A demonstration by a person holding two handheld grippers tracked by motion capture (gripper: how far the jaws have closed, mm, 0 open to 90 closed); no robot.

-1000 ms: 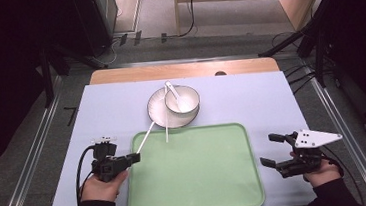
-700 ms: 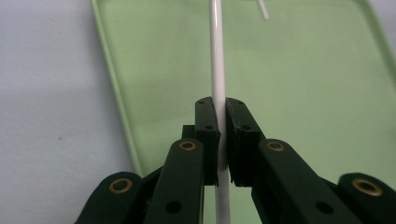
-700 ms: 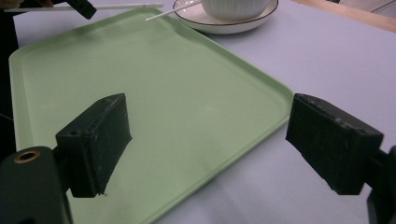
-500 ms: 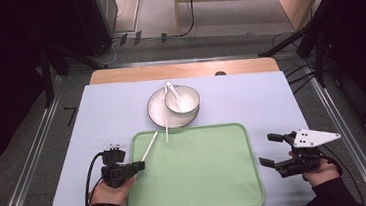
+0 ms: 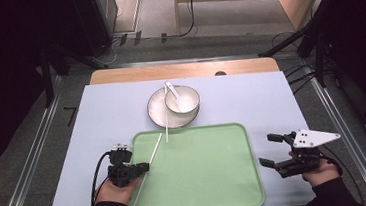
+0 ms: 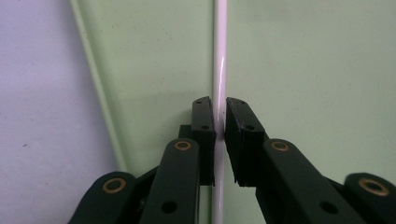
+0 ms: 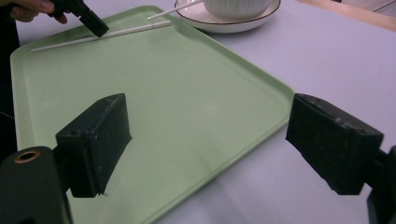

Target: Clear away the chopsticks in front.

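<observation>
**Left jaws easing on a white chopstick over the green tray**

At the left edge of the green tray, the left gripper has a white chopstick between its jaws — they have just been opening a little, with a sliver of gap at one pad in the left gripper view. The stick lies slantwise on the tray. Behind the tray, a second chopstick leans on a plate bearing a bowl and spoon. Right of the tray, the right gripper hangs spread wide, holding nothing.

Glossy white chopstick, matt green tray
</observation>
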